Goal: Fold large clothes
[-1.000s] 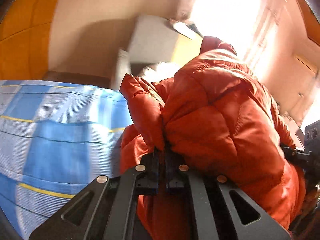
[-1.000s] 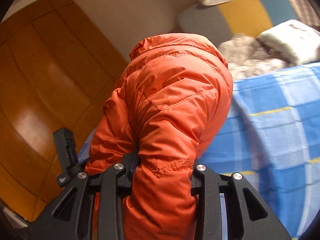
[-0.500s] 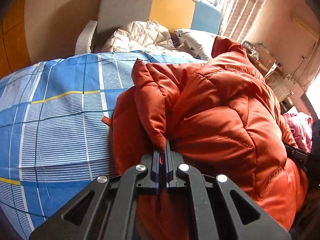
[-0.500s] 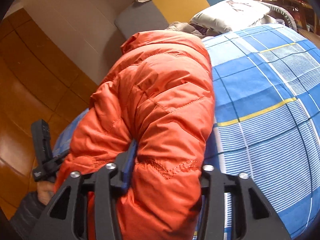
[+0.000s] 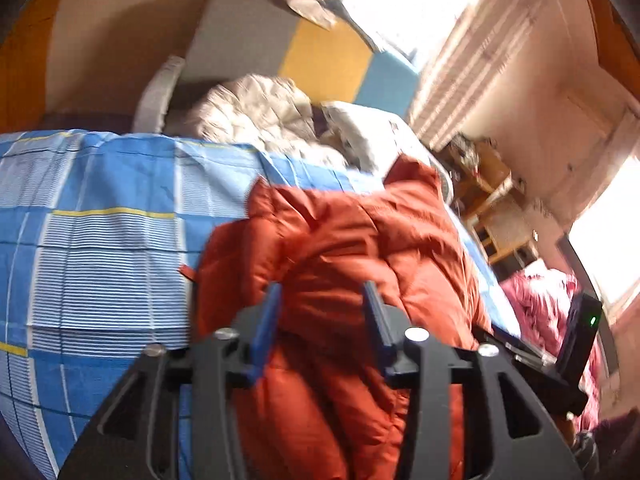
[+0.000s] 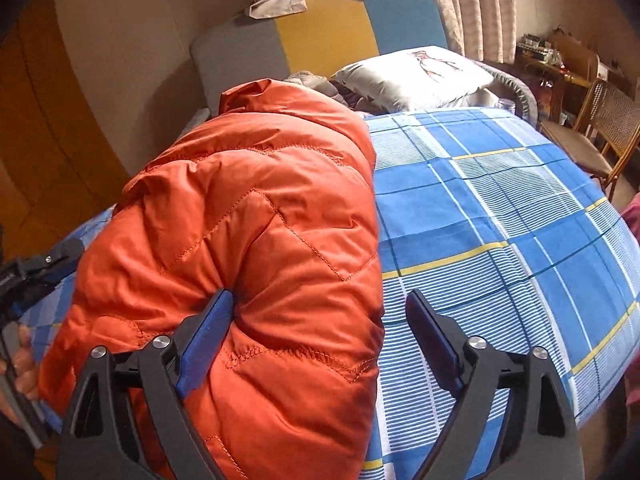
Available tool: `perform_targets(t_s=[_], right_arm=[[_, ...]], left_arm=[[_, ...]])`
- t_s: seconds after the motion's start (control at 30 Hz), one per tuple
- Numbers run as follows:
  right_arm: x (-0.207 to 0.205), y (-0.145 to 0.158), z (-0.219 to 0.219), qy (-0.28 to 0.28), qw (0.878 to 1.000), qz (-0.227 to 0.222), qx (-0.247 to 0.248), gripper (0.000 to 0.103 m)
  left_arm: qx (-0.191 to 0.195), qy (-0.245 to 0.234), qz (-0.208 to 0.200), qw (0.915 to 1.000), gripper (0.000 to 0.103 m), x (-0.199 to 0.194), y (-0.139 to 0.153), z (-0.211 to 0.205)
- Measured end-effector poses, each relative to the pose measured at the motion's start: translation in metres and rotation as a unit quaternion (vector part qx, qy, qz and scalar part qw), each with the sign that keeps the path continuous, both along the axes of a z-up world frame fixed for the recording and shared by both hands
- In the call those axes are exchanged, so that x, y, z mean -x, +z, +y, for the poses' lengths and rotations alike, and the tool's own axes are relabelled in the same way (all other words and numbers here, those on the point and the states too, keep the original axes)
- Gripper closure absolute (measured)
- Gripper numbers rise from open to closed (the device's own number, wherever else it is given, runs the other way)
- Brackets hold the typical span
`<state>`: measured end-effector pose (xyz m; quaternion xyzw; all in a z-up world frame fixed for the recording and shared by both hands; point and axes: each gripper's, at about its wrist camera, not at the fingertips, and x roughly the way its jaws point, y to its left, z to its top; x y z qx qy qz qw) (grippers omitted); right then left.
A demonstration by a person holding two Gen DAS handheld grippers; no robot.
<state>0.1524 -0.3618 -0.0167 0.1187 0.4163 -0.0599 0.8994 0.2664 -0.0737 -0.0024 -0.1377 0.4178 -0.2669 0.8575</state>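
Note:
An orange quilted puffer jacket [image 5: 360, 248] lies bunched on the blue checked bedsheet [image 5: 100, 248], near the bed's front edge. My left gripper [image 5: 322, 300] is open, its blue pads either side of a fold of the jacket without pinching it. In the right wrist view the jacket [image 6: 256, 240] is a thick folded bundle. My right gripper [image 6: 318, 312] is wide open; its left finger [image 6: 208, 328] presses into the jacket's side, its right finger [image 6: 432, 332] stands over the bedsheet [image 6: 500, 208]. The left gripper also shows at the left edge [image 6: 36, 268].
A grey, yellow and blue headboard [image 6: 320, 36] stands behind. A white pillow [image 6: 416, 72] and a beige quilted garment [image 5: 260, 116] lie at the bed's head. A wicker chair [image 6: 600, 128] and cluttered desk are to the right. A pink garment [image 5: 540, 304] lies beyond the right edge.
Both grippers were shut on the jacket and holding it up; both have opened and let go. The jacket has come down and rests on the bed.

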Motion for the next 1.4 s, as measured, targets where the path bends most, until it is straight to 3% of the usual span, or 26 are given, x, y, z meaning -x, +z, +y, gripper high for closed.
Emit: perform_targets(t_s=[0.1, 0.17, 0.2, 0.23, 0.57, 0.67, 0.97, 1.2, 1.4], right_arm=[[0.008, 0.005, 0.001, -0.01, 1.0, -0.001, 0.003, 0.014], [0.015, 0.009, 0.005, -0.014, 1.0, -0.001, 0.011, 0.014], [0.017, 0.01, 0.007, -0.017, 1.0, -0.002, 0.016, 0.014], [0.018, 0.012, 0.009, -0.017, 1.0, -0.004, 0.017, 0.014], [0.035, 0.039, 0.05, -0.024, 0.996, -0.047, 0.069, 0.015], [0.026, 0.029, 0.07, -0.007, 0.996, -0.033, 0.079, 0.021], [0.0, -0.005, 0.099, 0.015, 0.993, -0.003, 0.12, 0.021], [-0.017, -0.037, 0.091, 0.019, 0.995, 0.014, 0.096, 0.021], [-0.014, -0.036, 0.091, 0.021, 0.995, 0.012, 0.102, 0.021]], left_arm=[[0.009, -0.013, 0.025, 0.9996, 0.059, -0.002, -0.013, -0.011], [0.031, -0.015, 0.032, 0.9989, 0.074, -0.002, -0.017, -0.01], [0.03, -0.018, 0.026, 0.999, 0.095, 0.0, -0.018, -0.012], [0.017, -0.022, 0.012, 0.9995, 0.101, 0.004, -0.016, -0.015], [-0.021, 0.02, -0.012, 0.9995, 0.103, 0.021, -0.019, 0.001], [-0.043, 0.027, -0.015, 0.9986, 0.102, 0.024, -0.025, 0.002], [-0.091, 0.044, -0.026, 0.9946, 0.102, 0.022, -0.043, -0.004], [-0.1, 0.064, -0.029, 0.9924, 0.102, 0.017, -0.061, -0.013], [-0.111, 0.083, -0.037, 0.9897, 0.101, 0.023, -0.058, -0.014]])
